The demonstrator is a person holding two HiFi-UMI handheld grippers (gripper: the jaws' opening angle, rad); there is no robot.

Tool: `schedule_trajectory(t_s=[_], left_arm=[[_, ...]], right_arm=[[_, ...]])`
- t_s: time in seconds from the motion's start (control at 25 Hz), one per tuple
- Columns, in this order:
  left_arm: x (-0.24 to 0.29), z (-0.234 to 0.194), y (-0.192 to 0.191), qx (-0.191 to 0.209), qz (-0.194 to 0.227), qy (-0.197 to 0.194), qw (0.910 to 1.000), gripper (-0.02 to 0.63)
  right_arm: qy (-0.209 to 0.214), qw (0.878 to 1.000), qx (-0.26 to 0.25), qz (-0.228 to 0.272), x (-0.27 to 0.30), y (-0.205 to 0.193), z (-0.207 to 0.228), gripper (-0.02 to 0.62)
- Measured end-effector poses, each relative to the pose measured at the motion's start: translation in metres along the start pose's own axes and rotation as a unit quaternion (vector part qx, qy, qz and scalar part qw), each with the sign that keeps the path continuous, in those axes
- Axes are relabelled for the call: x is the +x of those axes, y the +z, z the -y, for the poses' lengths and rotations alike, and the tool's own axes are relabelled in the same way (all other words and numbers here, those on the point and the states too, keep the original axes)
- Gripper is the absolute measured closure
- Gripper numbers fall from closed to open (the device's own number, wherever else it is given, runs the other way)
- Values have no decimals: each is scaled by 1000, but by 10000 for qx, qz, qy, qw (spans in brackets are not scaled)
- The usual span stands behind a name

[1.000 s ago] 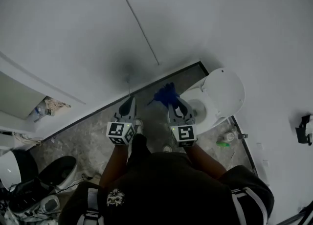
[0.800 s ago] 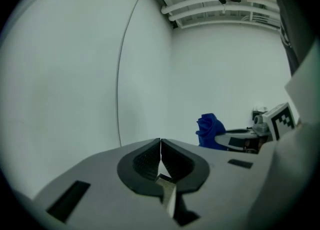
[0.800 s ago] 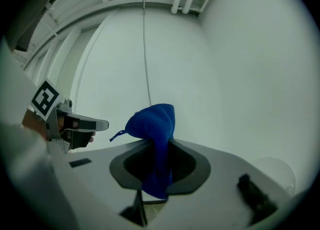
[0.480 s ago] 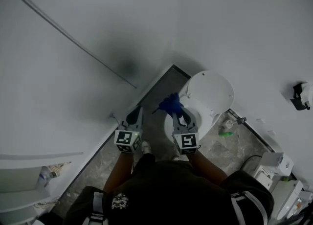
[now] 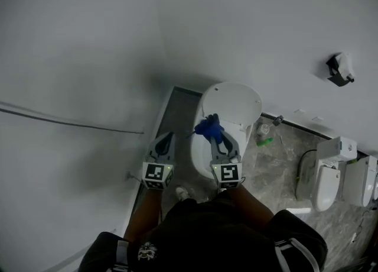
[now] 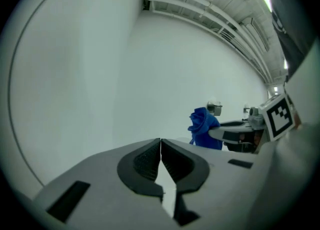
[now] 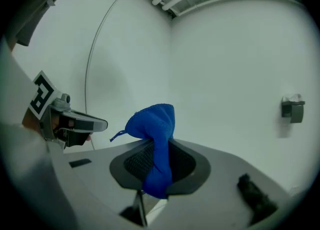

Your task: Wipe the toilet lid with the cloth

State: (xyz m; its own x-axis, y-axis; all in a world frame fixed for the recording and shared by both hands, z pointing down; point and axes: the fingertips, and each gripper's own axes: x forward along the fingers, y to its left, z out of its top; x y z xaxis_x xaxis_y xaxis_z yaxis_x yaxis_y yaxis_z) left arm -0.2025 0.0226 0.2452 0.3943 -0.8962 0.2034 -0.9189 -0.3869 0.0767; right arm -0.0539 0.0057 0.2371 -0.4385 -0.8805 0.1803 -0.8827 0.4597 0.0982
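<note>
The right gripper [image 5: 216,136] pinches the blue cloth [image 7: 155,139] mid-fold. A bunched head stands above the jaws and a tail hangs below them. That grip probably leaves a soft wad out front to press on the surface without the jaws touching it. In the head view the cloth hangs over the toilet bowl [image 5: 199,157], with the raised toilet lid [image 5: 233,102] at 12 o'clock from it, near but apart. The wiping looks not yet begun.

The left gripper [image 5: 166,141] has its jaws pressed together on nothing. It sits at 9 o'clock of the right gripper, beside the bowl and likely kept clear as a spare hand.

Count: 2 grippers, 1 cloth, 1 toilet in front. 2 more white fixtures [image 5: 326,177], probably toilets, stand at 4 o'clock. 1 small green item [image 5: 266,141] lies on the floor at 3 o'clock. 1 wall fitting [image 5: 339,68] hangs at 2 o'clock.
</note>
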Motion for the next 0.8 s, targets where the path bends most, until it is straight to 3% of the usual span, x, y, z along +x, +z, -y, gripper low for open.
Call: schedule_trajectory(t_s=[0.32, 0.52, 0.8], left_arm=[[51, 40, 16, 24, 230, -264, 9994, 594], [54, 35, 6, 224, 157, -217, 9994, 594], [162, 49, -15, 347, -150, -474, 9982, 594]], right_arm=[[-240, 9988, -285, 310, -8, -2, 32, 528], [-417, 9982, 43, 440, -9, -2, 34, 528], [-657, 9973, 136, 295, 58, -42, 109, 528]])
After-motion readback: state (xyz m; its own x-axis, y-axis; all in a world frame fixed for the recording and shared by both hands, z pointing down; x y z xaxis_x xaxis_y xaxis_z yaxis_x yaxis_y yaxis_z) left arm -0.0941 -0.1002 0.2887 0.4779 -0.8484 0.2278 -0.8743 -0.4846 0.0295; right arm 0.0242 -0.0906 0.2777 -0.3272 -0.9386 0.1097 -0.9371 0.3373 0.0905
